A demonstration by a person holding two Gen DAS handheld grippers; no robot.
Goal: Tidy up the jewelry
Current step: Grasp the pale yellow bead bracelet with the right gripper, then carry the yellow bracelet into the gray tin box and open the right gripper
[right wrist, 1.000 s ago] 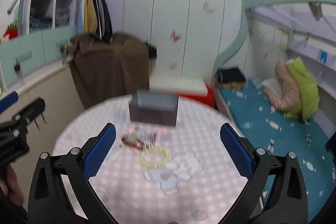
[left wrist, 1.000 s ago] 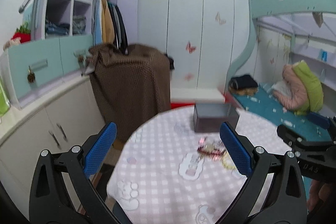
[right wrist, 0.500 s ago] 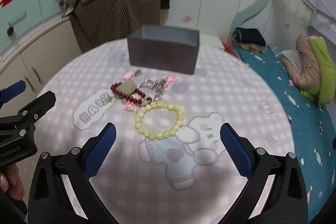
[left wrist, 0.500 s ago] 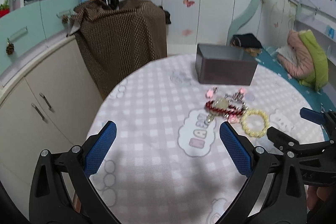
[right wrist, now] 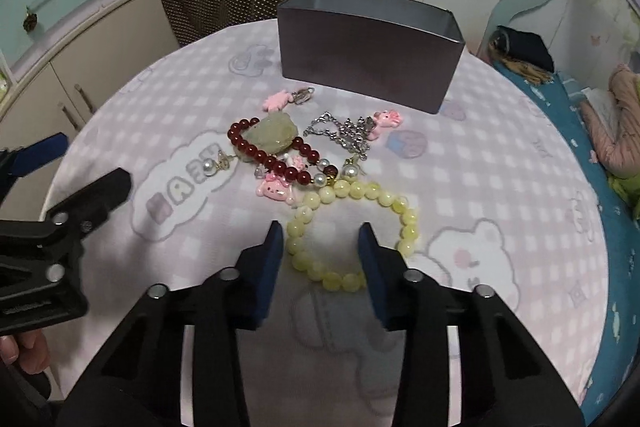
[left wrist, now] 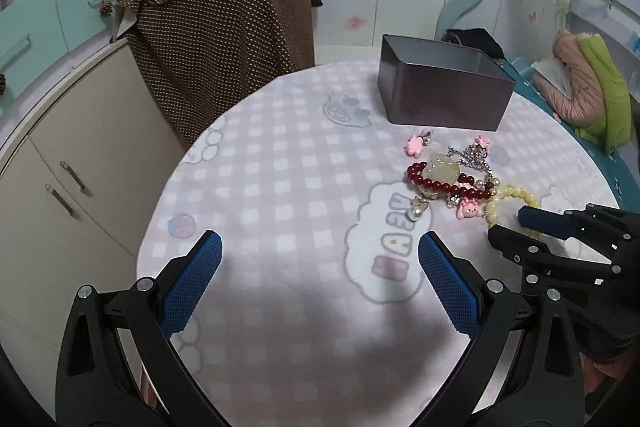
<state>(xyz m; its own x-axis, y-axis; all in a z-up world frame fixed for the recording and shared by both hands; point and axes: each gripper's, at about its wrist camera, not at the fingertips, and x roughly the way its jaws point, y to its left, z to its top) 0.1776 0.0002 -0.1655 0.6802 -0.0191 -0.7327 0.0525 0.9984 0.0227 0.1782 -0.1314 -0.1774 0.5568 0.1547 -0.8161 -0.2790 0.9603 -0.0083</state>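
Pink and white checked cloth covers the round tabletop (right wrist: 500, 195), and the jewelry lies in a loose heap near its middle. A grey metal box (right wrist: 368, 55) stands open at the far side, just behind the heap. In the heap I can see a dark red bead bracelet (right wrist: 272, 157) with a pale green stone (right wrist: 272, 135) resting on it, a silver chain (right wrist: 340, 131) to its right, some small pink charms (right wrist: 274, 189) and a few pearl earrings (right wrist: 210, 167).

A yellow bead bracelet (right wrist: 360, 227) lies flat at the near edge of the heap, its far beads touching the red ones. The right gripper (right wrist: 322, 239) is low over this bracelet. Its jaws are partly apart, the left one just outside the near-left beads and the right one over the near side of the ring. They are not closed on the beads; whether the tips touch the cloth I cannot tell.

The left gripper (left wrist: 318, 251) is over a bare part of the cloth, left of the heap and well apart from it. Its jaws are wide apart and hold nothing. In the left wrist view the right gripper (left wrist: 520, 223) comes in from the right side and covers part of the yellow bead bracelet (left wrist: 508, 193). The grey metal box (left wrist: 444, 95) is seen beyond it.
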